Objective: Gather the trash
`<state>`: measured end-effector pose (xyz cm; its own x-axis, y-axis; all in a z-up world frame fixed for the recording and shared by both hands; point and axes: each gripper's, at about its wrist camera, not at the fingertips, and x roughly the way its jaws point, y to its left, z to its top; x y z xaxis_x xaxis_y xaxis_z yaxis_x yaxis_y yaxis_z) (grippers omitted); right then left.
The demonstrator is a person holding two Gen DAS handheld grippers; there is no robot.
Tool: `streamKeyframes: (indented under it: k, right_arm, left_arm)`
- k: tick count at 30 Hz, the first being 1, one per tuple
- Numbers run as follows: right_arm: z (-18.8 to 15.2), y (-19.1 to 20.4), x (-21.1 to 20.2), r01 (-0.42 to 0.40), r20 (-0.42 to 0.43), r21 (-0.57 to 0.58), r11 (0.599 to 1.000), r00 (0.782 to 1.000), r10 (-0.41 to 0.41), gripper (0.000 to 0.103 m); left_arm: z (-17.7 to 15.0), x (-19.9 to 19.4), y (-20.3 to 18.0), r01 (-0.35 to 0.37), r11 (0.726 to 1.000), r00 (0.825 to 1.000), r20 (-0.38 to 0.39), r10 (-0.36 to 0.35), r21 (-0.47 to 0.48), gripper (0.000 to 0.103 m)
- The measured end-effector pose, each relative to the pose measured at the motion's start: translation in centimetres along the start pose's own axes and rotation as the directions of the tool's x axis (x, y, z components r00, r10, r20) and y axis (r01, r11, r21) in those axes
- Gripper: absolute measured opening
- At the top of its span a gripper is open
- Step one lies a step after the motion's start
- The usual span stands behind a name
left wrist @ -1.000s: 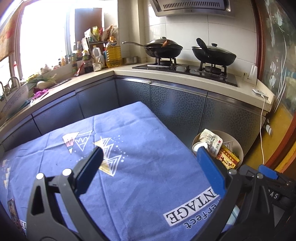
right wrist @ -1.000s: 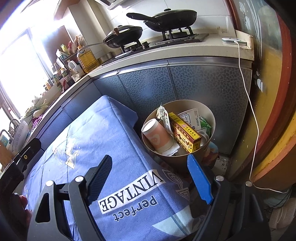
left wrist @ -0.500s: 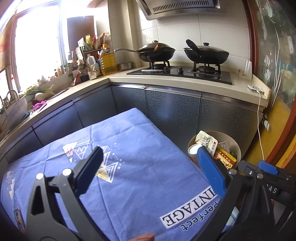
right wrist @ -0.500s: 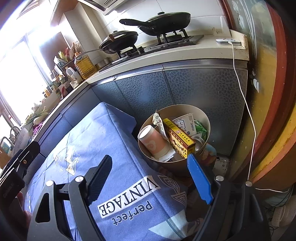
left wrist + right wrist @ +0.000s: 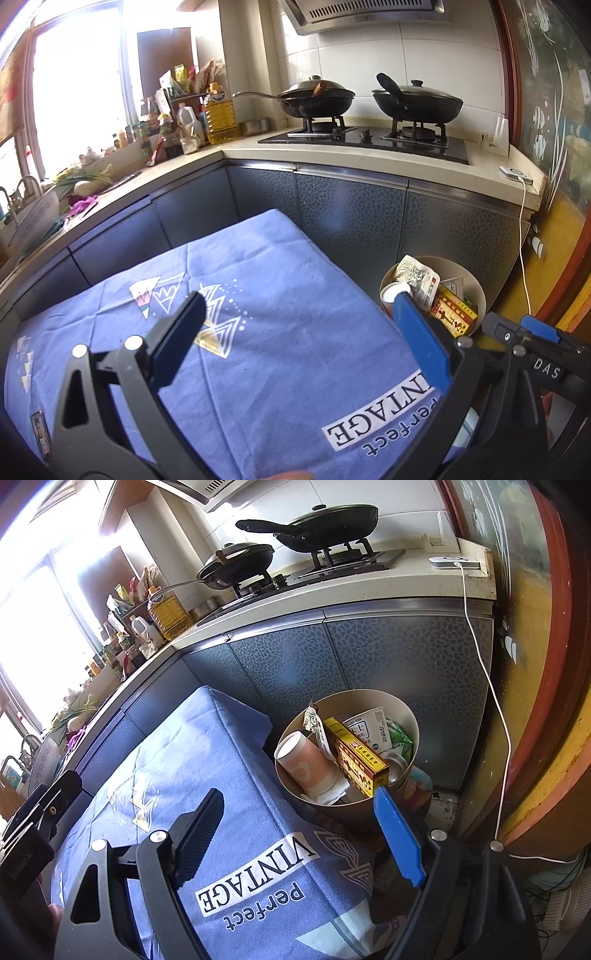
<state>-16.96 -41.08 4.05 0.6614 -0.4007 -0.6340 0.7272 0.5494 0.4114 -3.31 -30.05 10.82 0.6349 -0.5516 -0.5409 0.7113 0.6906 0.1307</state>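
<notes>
A round tan trash bin (image 5: pixel 354 818) stands on the floor by the table's right corner. In it lie a pink paper cup (image 5: pixel 306 764), a yellow-red box (image 5: pixel 356 755), a white tub (image 5: pixel 369 729), a wrapper (image 5: pixel 314 723) and a green packet (image 5: pixel 402 738). My right gripper (image 5: pixel 298 794) hovers open and holds nothing, its blue finger just in front of the bin's near rim. My left gripper (image 5: pixel 298 297) is open over the blue tablecloth (image 5: pixel 277 288), also holding nothing. From the left wrist the bin (image 5: pixel 478 291) shows past the right finger.
The cloth-covered table (image 5: pixel 177 760) fills the foreground. Grey cabinets (image 5: pixel 351 221) and a counter with two black pans (image 5: pixel 417 99) on a stove wrap around behind. A white cable (image 5: pixel 491 686) hangs from the counter near the bin. Bottles (image 5: pixel 218 114) crowd the window corner.
Both views have only drifted slightly. Both grippers stay open, and the trash in the bin lies as before.
</notes>
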Motion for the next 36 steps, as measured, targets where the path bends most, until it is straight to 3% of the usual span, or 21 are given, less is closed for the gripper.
streamKeyframes:
  k: [36]
  right_arm:
    - [-0.1,0.7,0.8,0.009,-0.008,-0.032,0.999,1.0,-0.009,0.082]
  left_arm:
    - [-1.5,1.6,0.4,-0.009,1.0,0.998,-0.068,0.008,-0.02,0.097]
